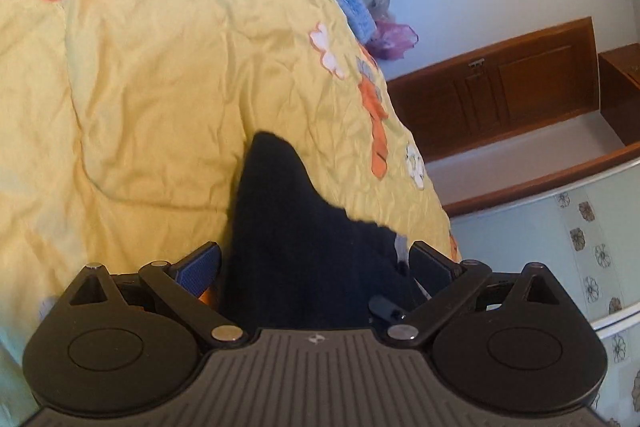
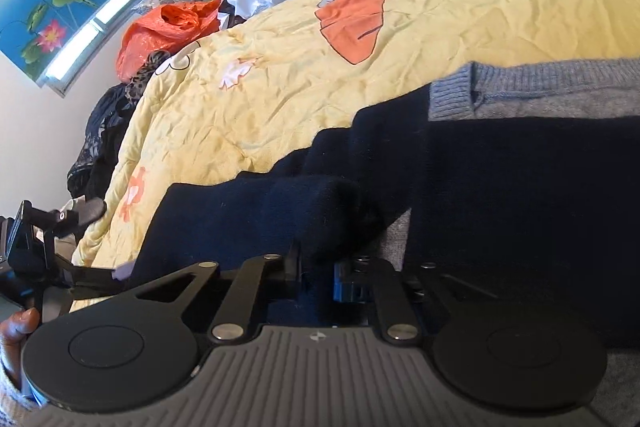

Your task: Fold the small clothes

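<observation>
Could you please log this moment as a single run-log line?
left gripper: open over navy sweater | right gripper: shut on navy sweater | surface: yellow floral quilt

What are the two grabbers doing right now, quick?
Left gripper: open, the dark navy knitted sweater lying between its fingers, not pinched.
Right gripper: closed on a fold of that navy sweater.

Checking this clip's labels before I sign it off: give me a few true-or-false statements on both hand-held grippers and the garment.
1. The right hand-held gripper is shut on the navy sweater. True.
2. The left hand-held gripper is clamped shut. False: its jaws stand wide, with navy fabric between them and no pad pressing.
3. The sweater lies on a yellow flowered quilt. True.
4. The sweater's collar is red. False: it is grey-blue ribbed knit.
</observation>
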